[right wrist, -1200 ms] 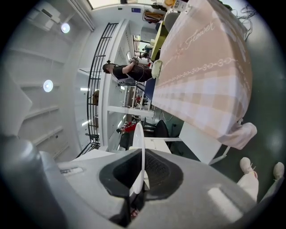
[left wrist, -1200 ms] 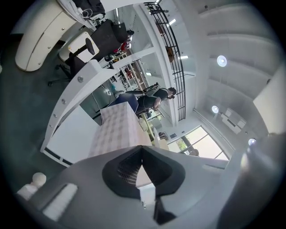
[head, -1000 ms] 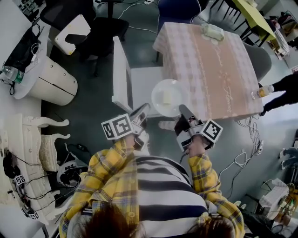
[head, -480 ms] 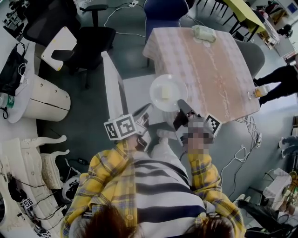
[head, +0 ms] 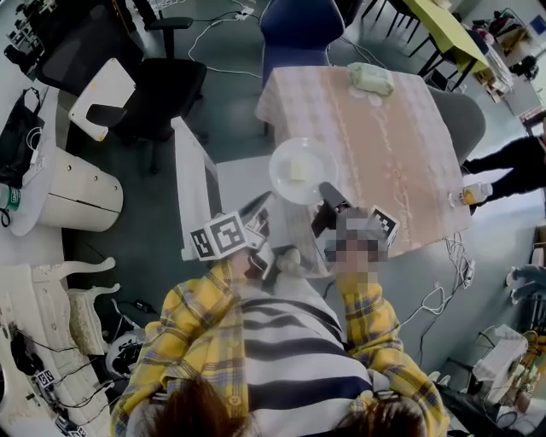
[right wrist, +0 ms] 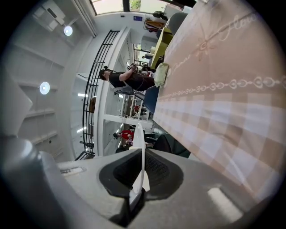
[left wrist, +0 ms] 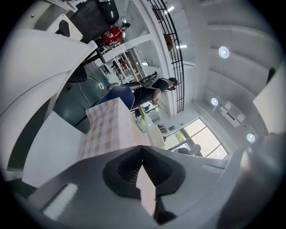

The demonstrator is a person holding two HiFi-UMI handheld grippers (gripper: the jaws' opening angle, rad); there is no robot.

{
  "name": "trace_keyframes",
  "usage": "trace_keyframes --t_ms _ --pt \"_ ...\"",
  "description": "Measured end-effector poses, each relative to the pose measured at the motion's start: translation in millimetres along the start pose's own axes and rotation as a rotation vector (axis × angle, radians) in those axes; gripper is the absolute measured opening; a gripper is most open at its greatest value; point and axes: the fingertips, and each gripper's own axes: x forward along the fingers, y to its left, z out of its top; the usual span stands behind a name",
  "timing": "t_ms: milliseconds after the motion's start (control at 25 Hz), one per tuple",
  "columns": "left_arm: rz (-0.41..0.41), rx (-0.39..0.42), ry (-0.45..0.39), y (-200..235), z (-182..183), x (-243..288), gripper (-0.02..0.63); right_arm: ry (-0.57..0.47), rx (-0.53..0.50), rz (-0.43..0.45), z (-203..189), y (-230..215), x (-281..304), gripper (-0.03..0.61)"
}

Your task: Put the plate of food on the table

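Observation:
A white plate (head: pixel 300 170) with a pale piece of food on it hangs over the near left corner of the table (head: pixel 388 145), which has a pink checked cloth. My right gripper (head: pixel 325 195) is shut on the plate's near rim; in the right gripper view that rim (right wrist: pixel 139 143) stands edge-on between the jaws of my right gripper (right wrist: pixel 140 179). My left gripper (head: pixel 260 207) is just left of the plate and shut. The plate does not show in the left gripper view, where a thin white sliver sits between the pads of my left gripper (left wrist: pixel 143 166).
A white chair (head: pixel 192 183) stands against the table's left side, under the plate's left edge. On the table, a pale green bundle (head: pixel 369 78) lies at the far end and a bottle (head: pixel 469 195) at the right edge. A blue chair (head: pixel 303 21) and a black office chair (head: pixel 166 85) stand beyond.
The person has stepped toward the table. The plate, held in the right gripper, has moved forward to the table's near left corner, and the left gripper has followed alongside.

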Motion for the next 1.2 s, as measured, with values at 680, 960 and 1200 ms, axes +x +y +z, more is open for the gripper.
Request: trace_keyframes --t_ms 680,960,1200 --pt "0.056 0.038 0.017 -7.3 14.5 118.8 -0.003 0.031 -0.042 -0.036 117.5 -24.7 64.3 0.008" --pt "0.081 0.049 0.025 -2.0 23.8 159.6 -0.003 0.013 -0.076 -0.082 160.1 -44.3 89.3 0.008" --pt "0.089 0.061 0.052 -1.5 29.5 203.3 -0.003 0.007 -0.059 -0.114 188.3 -62.6 115.4 0.008"
